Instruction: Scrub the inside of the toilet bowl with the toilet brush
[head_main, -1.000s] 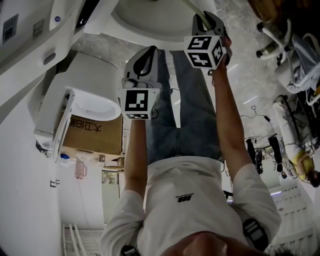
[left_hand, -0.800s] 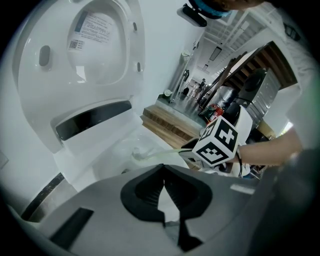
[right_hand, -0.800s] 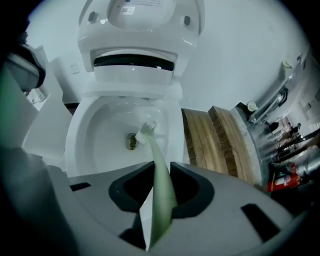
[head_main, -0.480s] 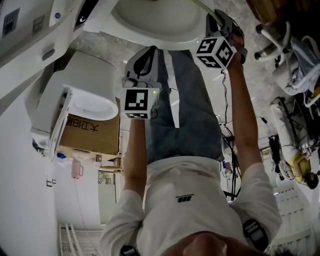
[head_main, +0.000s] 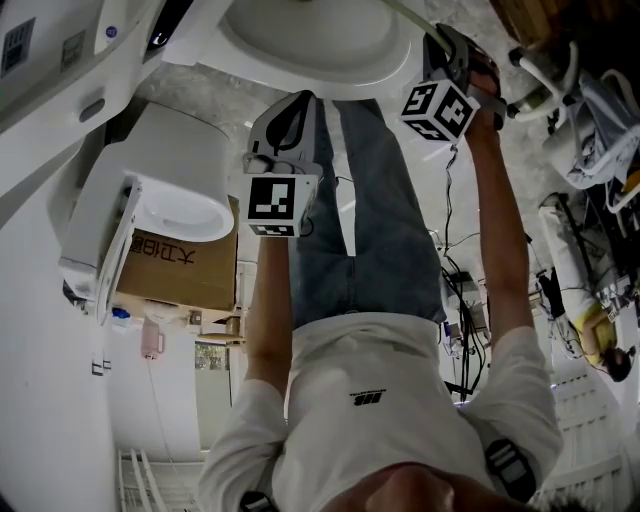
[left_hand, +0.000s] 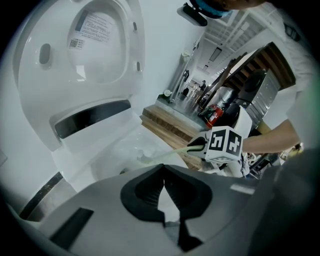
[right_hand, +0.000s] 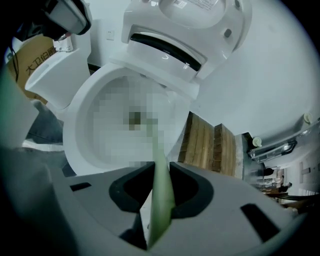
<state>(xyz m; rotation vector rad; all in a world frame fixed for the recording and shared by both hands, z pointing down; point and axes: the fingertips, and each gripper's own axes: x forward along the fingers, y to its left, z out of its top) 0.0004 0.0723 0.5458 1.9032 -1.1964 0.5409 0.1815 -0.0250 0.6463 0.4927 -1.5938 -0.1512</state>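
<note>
The white toilet bowl (head_main: 300, 70) lies at the top of the head view, with its lid (left_hand: 95, 40) raised. My right gripper (head_main: 432, 35) is over the bowl's right rim, shut on the pale green handle of the toilet brush (right_hand: 160, 170). The handle runs down into the toilet bowl (right_hand: 80, 115), where the brush end is blurred over. In the left gripper view the toilet brush (left_hand: 160, 157) reaches from the right gripper (left_hand: 220, 145) into the toilet bowl (left_hand: 100, 160). My left gripper (head_main: 295, 100) hovers near the bowl's front rim, its jaws closed together on nothing.
A second white toilet (head_main: 170, 190) stands at the left beside a cardboard box (head_main: 180, 265). A wooden platform (right_hand: 205, 145) runs beside the bowl. A red fire extinguisher (left_hand: 212, 115) stands further back. Cables and equipment (head_main: 590, 120) crowd the right side of the floor.
My right gripper, holding the brush, has shifted to the right and slightly up in the head view. The left gripper has stayed in place.
</note>
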